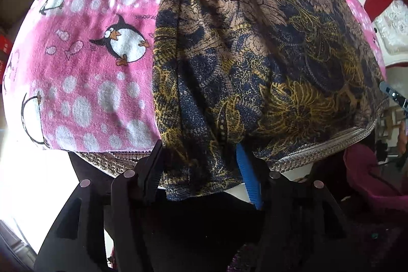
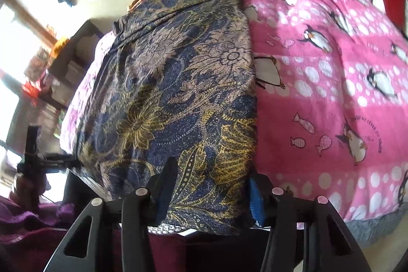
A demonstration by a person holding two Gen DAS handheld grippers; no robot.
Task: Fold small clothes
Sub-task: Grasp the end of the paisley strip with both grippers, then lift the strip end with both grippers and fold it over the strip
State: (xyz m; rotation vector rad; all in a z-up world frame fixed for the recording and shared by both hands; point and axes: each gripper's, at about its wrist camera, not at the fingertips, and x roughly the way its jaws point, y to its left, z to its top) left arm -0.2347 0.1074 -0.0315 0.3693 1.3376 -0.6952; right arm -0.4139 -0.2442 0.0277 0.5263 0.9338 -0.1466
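both tools, left tool (image 1: 201, 165) and right tool (image 2: 209, 185), are clamping the near hem of the soft, light floral garment (image 1: 255, 55), which is draping limply over the penguin blanket (image 1: 97, 42); corners suit gripping.

The small garment (image 1: 255, 55) (image 2: 178, 83) is a thin cloth printed in dark blue, brown and mustard-yellow flowers and leaves, lying spread lengthwise over a pink fleece surface and running away from both cameras. Long soft creases run along it, and its far end looks folded or bunched. Its near hem, edged with a pale stitched band, hangs off the near edge, one corner drooping lower in the left wrist view and the opposite corner in the right wrist view
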